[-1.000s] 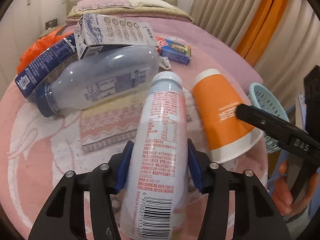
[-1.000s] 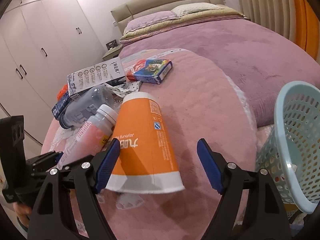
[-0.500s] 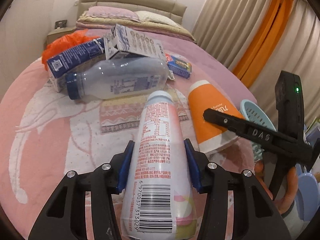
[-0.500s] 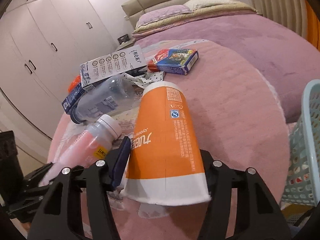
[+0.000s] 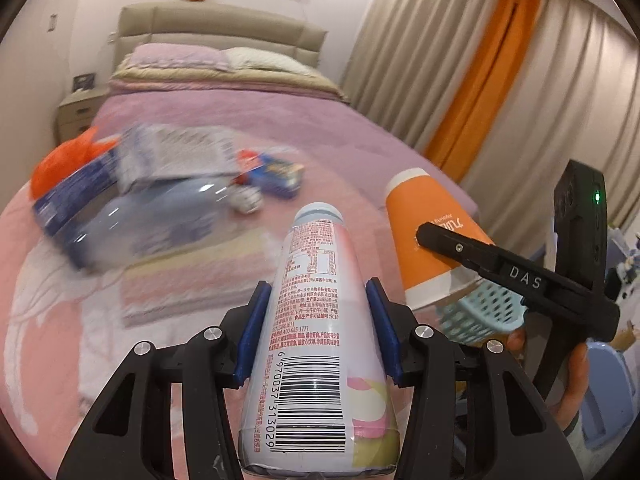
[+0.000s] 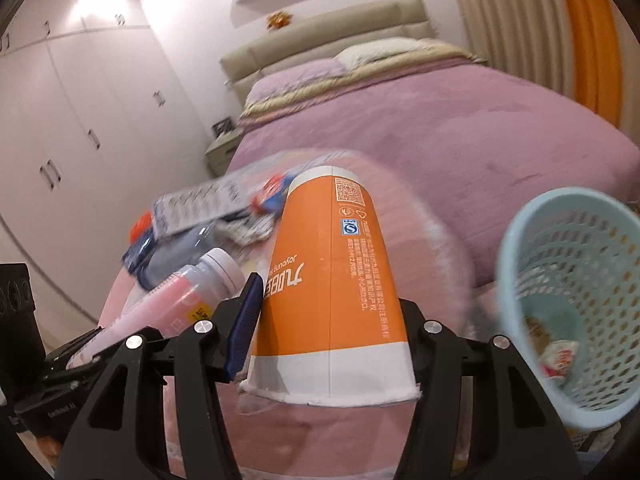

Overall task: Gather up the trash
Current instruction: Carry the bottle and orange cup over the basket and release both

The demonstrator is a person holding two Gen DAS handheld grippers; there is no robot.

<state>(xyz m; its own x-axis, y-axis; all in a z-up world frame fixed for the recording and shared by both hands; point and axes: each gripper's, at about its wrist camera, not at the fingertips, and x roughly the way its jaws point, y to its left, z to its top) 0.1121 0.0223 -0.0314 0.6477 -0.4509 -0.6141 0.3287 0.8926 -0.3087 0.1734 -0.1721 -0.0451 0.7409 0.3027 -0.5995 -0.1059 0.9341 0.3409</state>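
Fingers of left gripper (image 5: 318, 334) clamped on pink drink bottle (image 5: 316, 320), blue pads (image 5: 251, 336) tight on both flanks mid-body, cap pointing to 12 o'clock, barcode end toward camera, base cut off by bottom edge. From 9 to 11 o'clock of bottle, blurred trash pile on pink blanket (image 5: 60, 340): clear plastic bottle (image 5: 148, 224), blue carton (image 5: 76, 196), white box (image 5: 180, 156), orange bag (image 5: 68, 156), small blue pack (image 5: 280, 176); labels unreadable from blur. Bare blanket between pile and bottle. At 2 o'clock, orange paper cup (image 5: 424, 236) pinched in right gripper (image 6: 330, 312), one black finger across cup wall. Right wrist view: cup sits between both fingers, closed base toward 12, white open rim toward camera; left pad (image 6: 244, 320) pressed on cup, right pad hidden behind cup wall. Pink bottle shows at 9 o'clock of cup, apart from it. Light blue mesh basket (image 6: 568, 308) at 3 o'clock of cup, off bed (image 6: 480, 128) edge, mouth facing camera, some wrapper scraps inside, hard to identify; right side clipped by frame. Wardrobe (image 6: 80, 128) far left.
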